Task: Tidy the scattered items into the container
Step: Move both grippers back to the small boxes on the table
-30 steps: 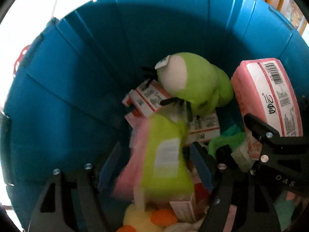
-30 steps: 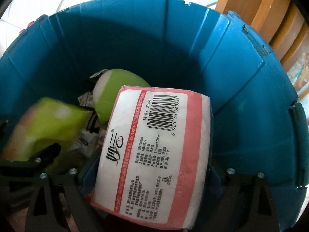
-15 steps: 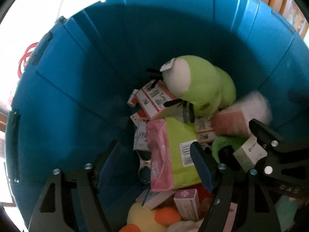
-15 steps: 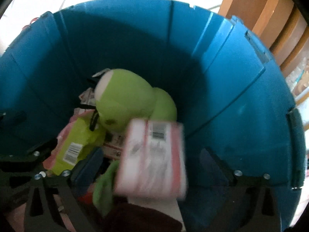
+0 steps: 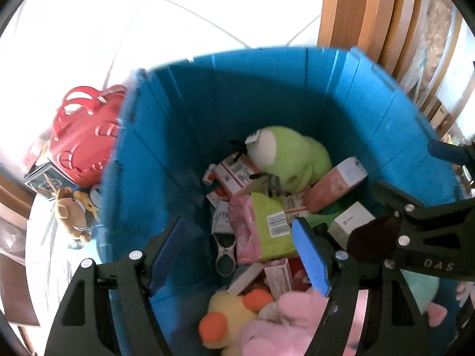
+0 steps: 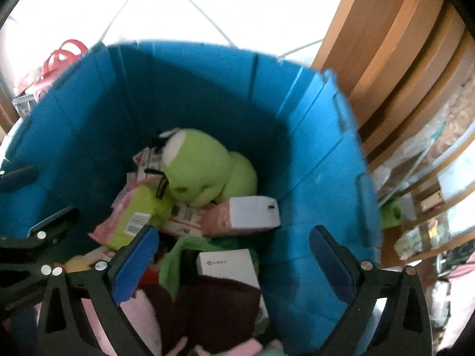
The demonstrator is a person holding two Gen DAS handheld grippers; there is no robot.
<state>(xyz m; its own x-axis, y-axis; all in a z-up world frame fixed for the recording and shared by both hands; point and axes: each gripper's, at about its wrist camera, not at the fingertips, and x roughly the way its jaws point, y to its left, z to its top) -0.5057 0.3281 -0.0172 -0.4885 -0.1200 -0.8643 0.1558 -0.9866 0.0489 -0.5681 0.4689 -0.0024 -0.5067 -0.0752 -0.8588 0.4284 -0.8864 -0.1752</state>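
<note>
Both grippers sit above the blue container (image 5: 184, 136), fingers spread, nothing between them: left gripper (image 5: 240, 255) with a moderate gap, right gripper (image 6: 234, 264) at full width. The pink-and-white tissue pack (image 6: 242, 216) lies inside against the far-right wall, leaning on the green plush (image 6: 204, 172); the pink-and-green packet (image 5: 261, 228) rests mid-pile on the small cartons. Also in the bin: a yellow duck plush (image 5: 228, 314), a pink plush (image 5: 285, 323), a white box (image 6: 227, 267). So this drop looks done and the step in hand is clearing the bin and going for the next item. Outside the left wall, on the floor as far as the view tells, a brown reindeer plush (image 5: 72, 213), a dark box (image 5: 44, 179) and a red basket (image 5: 86, 136) look like remaining candidates; whether the basket counts as clutter is unclear. To do it well: lift both grippers straight up past the rim before traversing, so the fingers do not clip the wall or drag the pile. Keep the fingers spread in transit. Send the left gripper to the reindeer since it is nearest, pinching the body rather than an antler. Keep the two grippers apart over the bin; the right one crosses close in the left wrist view.
</note>
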